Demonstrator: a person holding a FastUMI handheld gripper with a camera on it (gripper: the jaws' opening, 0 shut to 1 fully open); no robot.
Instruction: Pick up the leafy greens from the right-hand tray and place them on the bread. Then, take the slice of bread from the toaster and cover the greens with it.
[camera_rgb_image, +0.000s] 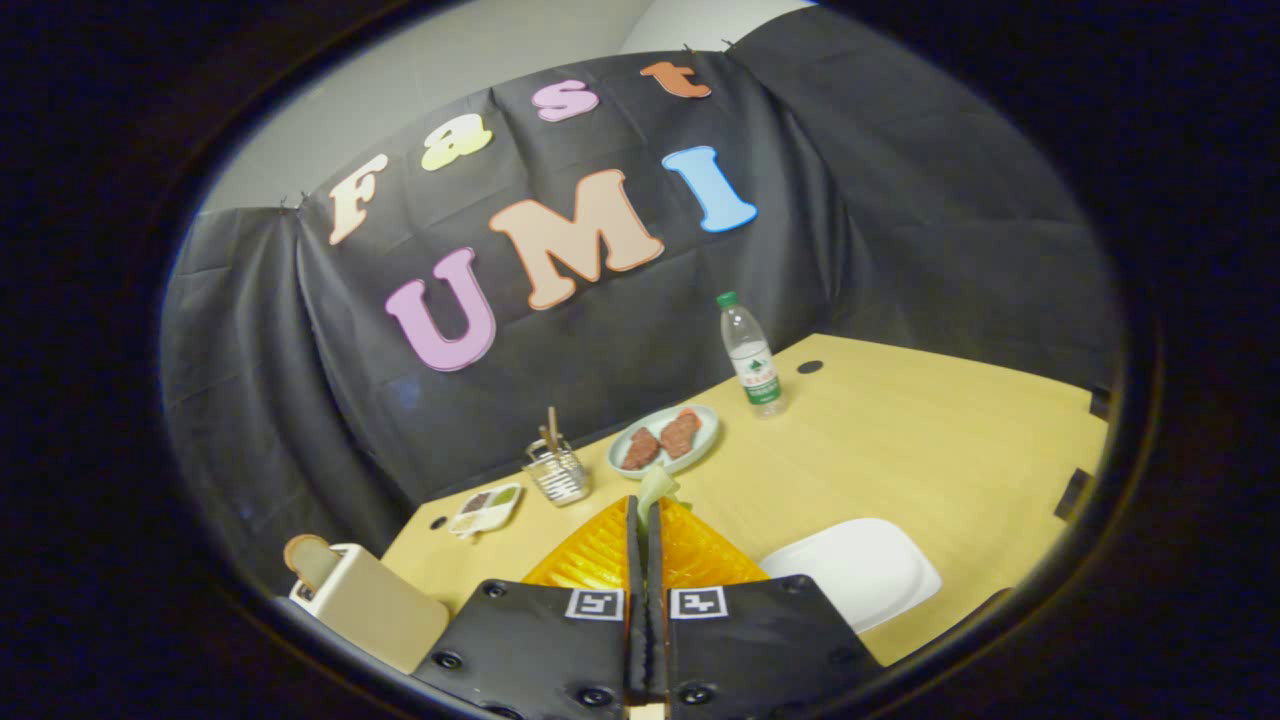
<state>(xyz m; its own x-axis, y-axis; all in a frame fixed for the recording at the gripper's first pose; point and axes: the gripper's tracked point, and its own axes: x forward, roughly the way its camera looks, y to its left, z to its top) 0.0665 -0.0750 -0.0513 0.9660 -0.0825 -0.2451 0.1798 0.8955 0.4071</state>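
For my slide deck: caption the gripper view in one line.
Gripper shut on leafy greens, held above the orange tray; toaster with bread slice alongside.

Even, soft lighting, probably from overhead. The surface (900, 440) reads bright with no hard shadows, only a faint one under the water bottle (752, 355). Mild glare on the white tray (860, 570). Booth cloth is dark and low in detail. Strong fisheye: the surface edges bow, and the toaster (365, 600) is stretched and soft. The tongs (645, 530) up close are slightly blurred, pressed together on the leafy greens (658, 490).
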